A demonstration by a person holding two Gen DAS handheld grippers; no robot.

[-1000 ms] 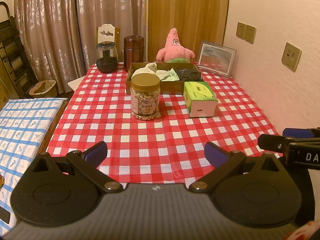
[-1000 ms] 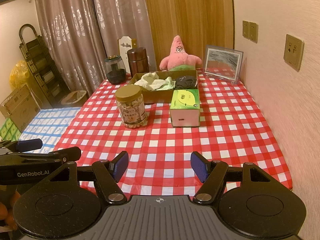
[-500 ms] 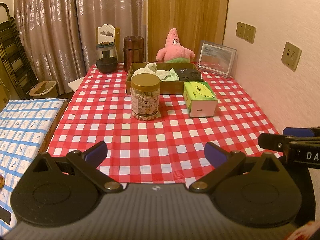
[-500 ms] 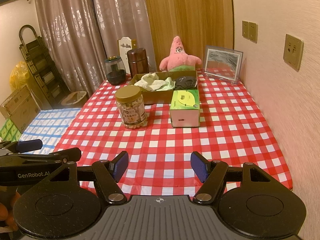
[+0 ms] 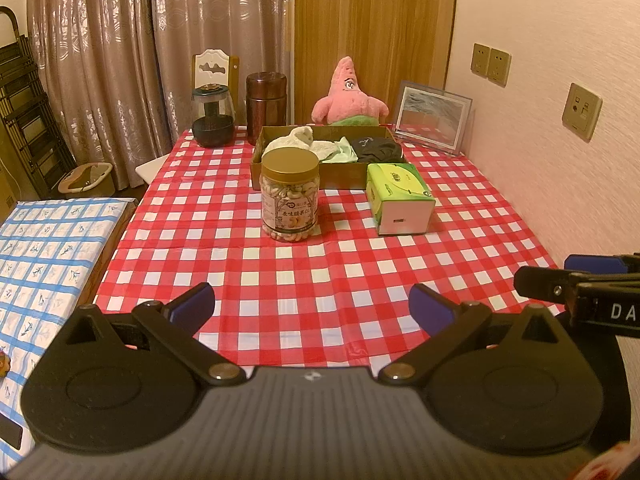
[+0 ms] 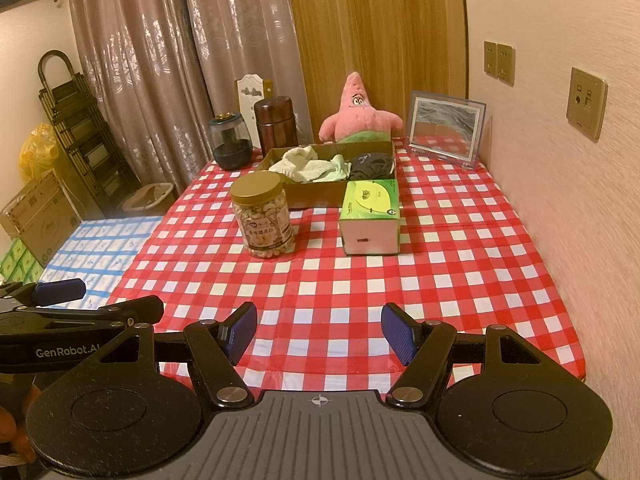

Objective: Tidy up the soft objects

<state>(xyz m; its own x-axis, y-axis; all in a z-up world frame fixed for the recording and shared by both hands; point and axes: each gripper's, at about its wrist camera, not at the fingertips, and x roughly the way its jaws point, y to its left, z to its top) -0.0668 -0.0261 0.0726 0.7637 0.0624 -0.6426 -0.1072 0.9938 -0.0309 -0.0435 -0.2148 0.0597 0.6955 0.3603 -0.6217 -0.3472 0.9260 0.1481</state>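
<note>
A shallow brown cardboard tray [image 5: 256, 162] [image 6: 316, 196] sits far back on the red-checked table. It holds a cream cloth [image 5: 296, 138] [image 6: 298, 160], a pale green cloth [image 5: 342, 152] [image 6: 334, 170] and a dark cloth [image 5: 378, 148] [image 6: 372, 162]. A pink starfish plush [image 5: 348, 98] [image 6: 358, 114] sits upright behind the tray. My left gripper [image 5: 312, 306] hangs open over the near table edge, nothing between its fingers. My right gripper [image 6: 318, 332] is also open and empty, beside the left one.
A gold-lidded jar of nuts [image 5: 290, 196] [image 6: 262, 216] and a green tissue box [image 5: 398, 198] [image 6: 372, 216] stand in front of the tray. A dark glass jar [image 5: 212, 118], a brown canister [image 5: 266, 106] and a picture frame [image 5: 434, 114] line the back. The wall runs along the right.
</note>
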